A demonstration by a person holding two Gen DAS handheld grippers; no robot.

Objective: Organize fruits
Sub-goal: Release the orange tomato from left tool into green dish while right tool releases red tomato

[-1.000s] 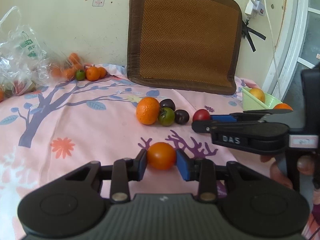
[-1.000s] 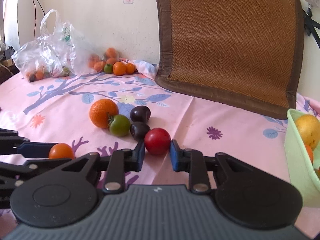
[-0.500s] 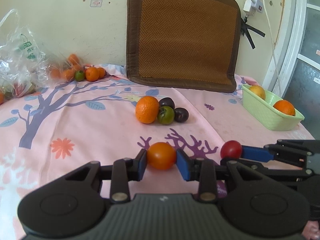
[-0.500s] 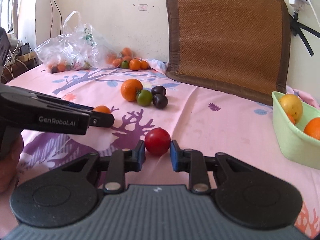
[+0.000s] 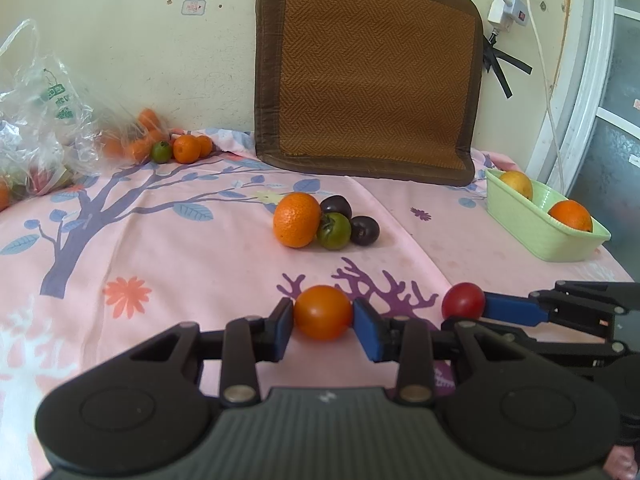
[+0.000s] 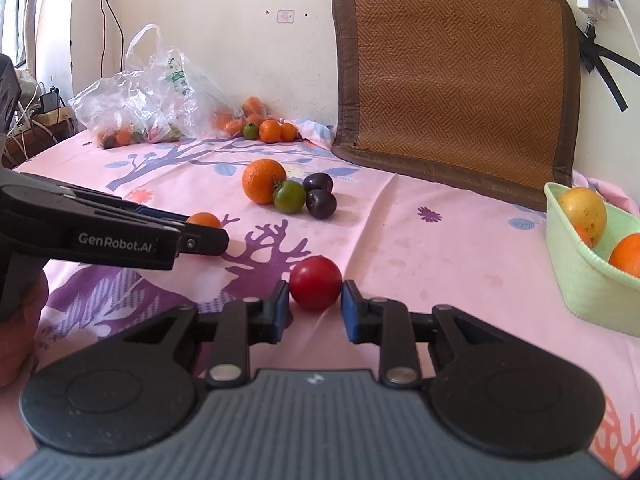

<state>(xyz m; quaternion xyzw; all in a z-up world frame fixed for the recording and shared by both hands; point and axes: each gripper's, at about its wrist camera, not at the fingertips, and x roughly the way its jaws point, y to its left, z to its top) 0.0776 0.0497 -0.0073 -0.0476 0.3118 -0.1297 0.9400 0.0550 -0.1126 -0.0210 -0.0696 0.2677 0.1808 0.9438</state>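
My left gripper [image 5: 323,320] is shut on an orange tomato [image 5: 323,311], held low over the pink cloth. My right gripper [image 6: 315,304] is shut on a red tomato [image 6: 315,282]; it also shows in the left wrist view [image 5: 463,301], to the right of the left gripper. A big orange [image 5: 297,219], a green tomato [image 5: 333,230] and two dark plums [image 5: 364,230] lie together mid-cloth. A green basket [image 5: 536,236] at the right holds a yellow fruit [image 5: 517,184] and an orange [image 5: 570,214].
A brown woven cushion [image 5: 372,76] leans on the back wall. A clear plastic bag [image 5: 36,120] with fruit and several loose oranges [image 5: 186,148] sit at the back left. The left gripper's body [image 6: 100,236] crosses the right wrist view at left.
My right gripper has drawn back from the fruit cluster toward the near right with the red tomato in it. The left gripper holds still with the orange tomato.
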